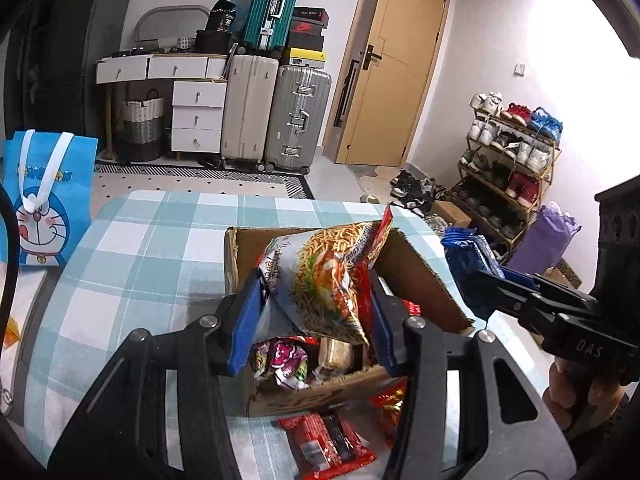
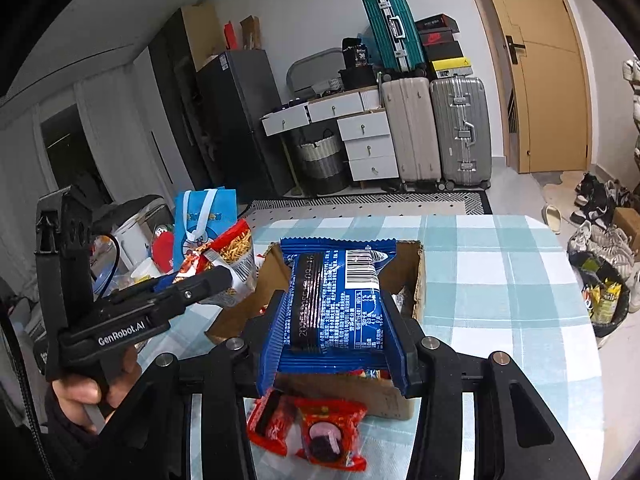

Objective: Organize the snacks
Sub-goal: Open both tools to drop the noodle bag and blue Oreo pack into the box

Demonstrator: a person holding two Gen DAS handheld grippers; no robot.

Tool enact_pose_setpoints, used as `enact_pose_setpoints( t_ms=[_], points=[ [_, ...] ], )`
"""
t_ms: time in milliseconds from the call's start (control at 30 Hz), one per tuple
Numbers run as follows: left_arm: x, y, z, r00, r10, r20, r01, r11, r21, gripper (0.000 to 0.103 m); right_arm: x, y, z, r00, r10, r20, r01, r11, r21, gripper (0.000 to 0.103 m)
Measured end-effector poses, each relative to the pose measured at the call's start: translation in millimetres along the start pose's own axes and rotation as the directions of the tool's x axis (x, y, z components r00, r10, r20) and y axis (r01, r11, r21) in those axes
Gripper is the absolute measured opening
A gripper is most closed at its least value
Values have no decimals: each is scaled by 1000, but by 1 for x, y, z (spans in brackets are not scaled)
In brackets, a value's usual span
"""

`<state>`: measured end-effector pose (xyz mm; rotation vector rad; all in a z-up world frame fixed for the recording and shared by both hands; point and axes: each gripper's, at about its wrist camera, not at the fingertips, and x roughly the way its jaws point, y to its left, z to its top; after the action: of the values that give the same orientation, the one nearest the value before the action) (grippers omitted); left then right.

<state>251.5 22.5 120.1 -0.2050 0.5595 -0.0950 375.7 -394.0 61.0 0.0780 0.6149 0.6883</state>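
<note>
My left gripper (image 1: 312,320) is shut on a noodle-snack bag (image 1: 328,276) with orange strips printed on it, held above the open cardboard box (image 1: 416,276). Several snack packs lie inside the box. My right gripper (image 2: 334,316) is shut on a blue snack pack (image 2: 336,300), barcode side up, also over the cardboard box (image 2: 418,280). In the left wrist view the right gripper (image 1: 480,280) comes in from the right with the blue pack (image 1: 468,256). In the right wrist view the left gripper (image 2: 208,276) shows at the left with the noodle bag (image 2: 232,248).
Red snack packs (image 1: 328,444) (image 2: 316,428) lie on the checked tablecloth (image 1: 152,252) in front of the box. A blue cartoon bag (image 1: 44,200) stands at the left. Suitcases (image 1: 276,116), white drawers (image 1: 198,116), a door and a shoe rack (image 1: 512,164) line the room behind.
</note>
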Motion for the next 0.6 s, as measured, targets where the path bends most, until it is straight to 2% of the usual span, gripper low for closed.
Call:
enact_pose_setpoints(
  t_ms=[600],
  points=[
    [75,-13,-1,998,34,-60,-31,999,44,46,61,-23,10,998,17,-55,-13,998,67,45]
  ],
)
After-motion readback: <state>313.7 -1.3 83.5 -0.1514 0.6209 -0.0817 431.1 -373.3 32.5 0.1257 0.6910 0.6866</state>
